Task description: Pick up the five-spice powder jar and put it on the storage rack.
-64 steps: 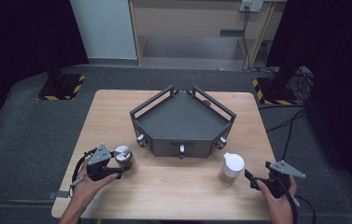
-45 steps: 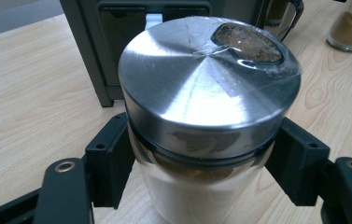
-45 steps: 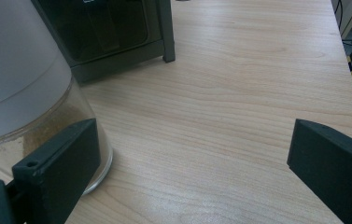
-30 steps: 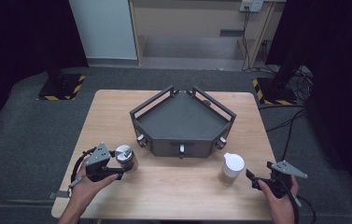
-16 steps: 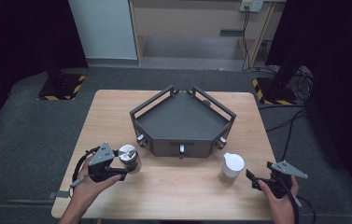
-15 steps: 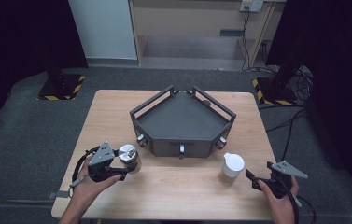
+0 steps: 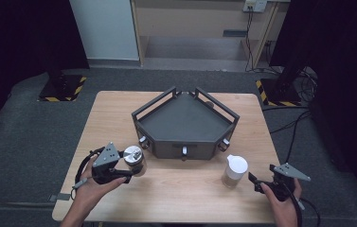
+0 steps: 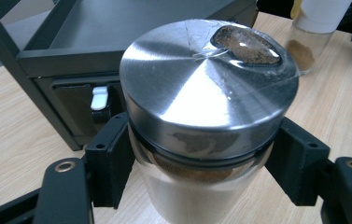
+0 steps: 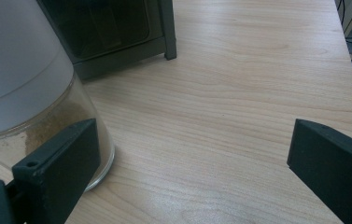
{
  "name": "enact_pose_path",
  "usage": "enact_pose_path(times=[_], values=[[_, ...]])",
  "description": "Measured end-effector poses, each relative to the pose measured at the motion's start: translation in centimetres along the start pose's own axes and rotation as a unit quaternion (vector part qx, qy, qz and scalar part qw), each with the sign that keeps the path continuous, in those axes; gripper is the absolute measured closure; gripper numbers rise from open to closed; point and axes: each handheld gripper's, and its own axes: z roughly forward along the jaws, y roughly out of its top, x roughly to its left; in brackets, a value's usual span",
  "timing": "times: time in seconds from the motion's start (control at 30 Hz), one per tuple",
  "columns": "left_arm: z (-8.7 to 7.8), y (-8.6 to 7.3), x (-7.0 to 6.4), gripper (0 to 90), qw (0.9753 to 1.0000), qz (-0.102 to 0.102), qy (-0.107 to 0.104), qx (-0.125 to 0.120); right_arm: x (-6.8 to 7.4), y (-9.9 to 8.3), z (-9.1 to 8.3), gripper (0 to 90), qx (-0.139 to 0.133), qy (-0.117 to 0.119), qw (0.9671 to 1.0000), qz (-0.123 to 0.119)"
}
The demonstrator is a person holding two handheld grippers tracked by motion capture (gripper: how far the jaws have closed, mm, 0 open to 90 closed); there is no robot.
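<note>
Slightly rightward, toward the dark tray (image 7: 185, 124), the steel-lidded jar (image 7: 134, 160) is carried, pinched in the left gripper (image 7: 128, 171) at lower left; placement is judged near. Spread wide, the right gripper (image 7: 255, 183) is held beside the white-capped jar (image 7: 235, 171)

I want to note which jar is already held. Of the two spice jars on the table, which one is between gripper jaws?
The metal-lidded jar, clamped in the left gripper. The white-lidded jar stands free beside the open right gripper.
</note>
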Motion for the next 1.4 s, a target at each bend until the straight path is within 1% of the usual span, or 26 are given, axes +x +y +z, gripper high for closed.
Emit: enact_pose_path(times=[0.23, 0.4, 0.47, 0.67, 0.93, 1.23, 1.4], values=[[-0.3, 0.9, -0.4, 29.5, 1.0000, -0.003, -0.003, 0.000, 0.1, 0.0, 0.0, 3.1, 0.000, -0.001, 1.0000, 0.000], [-0.4, 2.1, -0.5, 29.4, 1.0000, 0.001, -0.007, 0.000, 0.1, 0.0, -0.1, 3.1, 0.001, -0.003, 1.0000, 0.001], [-0.4, 2.3, -0.5, 29.5, 1.0000, 0.003, -0.007, 0.001, 0.1, 0.0, -0.1, 3.1, 0.001, -0.003, 1.0000, 0.001], [-0.1, 3.5, -0.4, 29.4, 0.9999, 0.006, -0.013, 0.004, 0.0, 0.0, -0.2, 3.1, 0.000, -0.003, 1.0000, 0.001], [0.0, 5.1, -0.1, 29.4, 0.9998, 0.012, -0.013, 0.003, 0.1, 0.0, -0.2, 3.1, 0.000, -0.004, 1.0000, 0.002], [0.8, 6.2, 0.2, 29.5, 0.9997, 0.011, -0.020, 0.010, 0.1, 0.0, -0.2, 3.1, 0.002, -0.004, 1.0000, 0.001], [1.1, 6.7, 0.3, 29.5, 0.9996, 0.009, -0.026, 0.006, 0.1, 0.0, -0.3, 3.1, 0.002, -0.005, 1.0000, 0.002]])
